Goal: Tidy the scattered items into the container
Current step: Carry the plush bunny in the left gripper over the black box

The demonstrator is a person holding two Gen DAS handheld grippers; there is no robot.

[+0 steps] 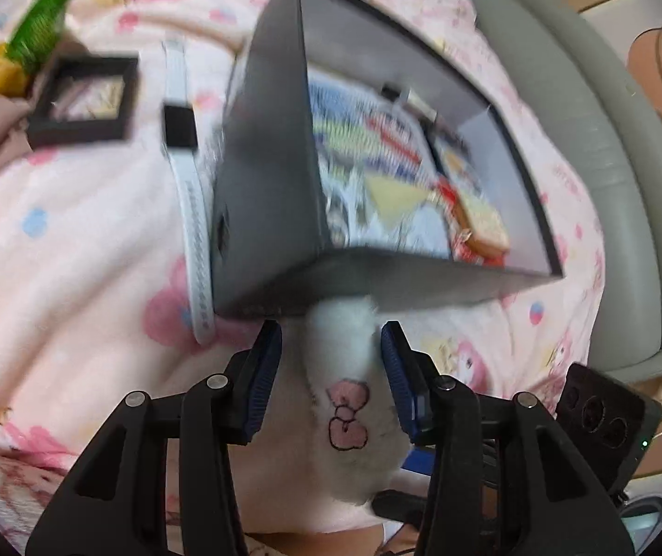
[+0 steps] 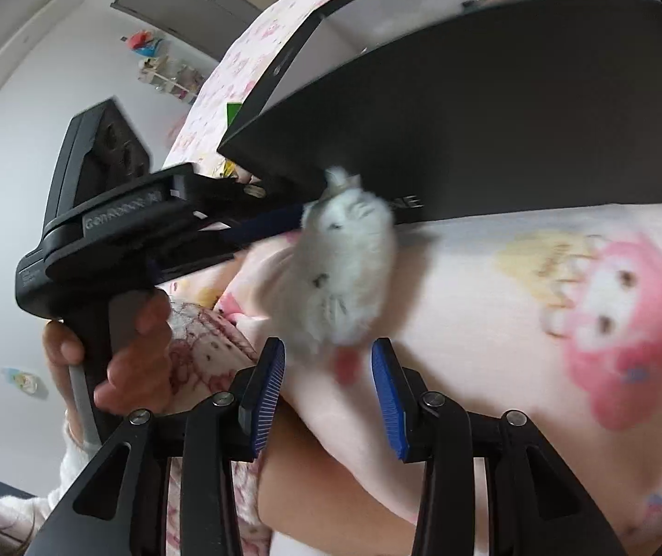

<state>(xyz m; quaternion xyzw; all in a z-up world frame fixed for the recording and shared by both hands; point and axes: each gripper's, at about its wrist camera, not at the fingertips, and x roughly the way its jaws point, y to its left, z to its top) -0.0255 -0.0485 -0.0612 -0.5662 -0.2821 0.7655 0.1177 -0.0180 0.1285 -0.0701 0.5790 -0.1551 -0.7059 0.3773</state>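
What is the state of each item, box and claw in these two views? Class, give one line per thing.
Black box: open, snack packets inside.
White plush toy: outside the box, against its wall.
White watch: on the blanket, beside the box.
Small black frame: on the blanket.
Left claw: open around the plush.
Right claw: open.

The blanket is soft fleece, matt and slightly napped, printed with pink cartoon figures. The box looks like stiff dark card with a matt outer skin and a paler smooth lining. The plush toy is fluffy white fur. The watch has a ribbed rubbery white strap and a glossy black face. Both grippers have matt black plastic arms, shiny metal pivot pins and ridged blue rubber pads. The snack packet is glossy green film.
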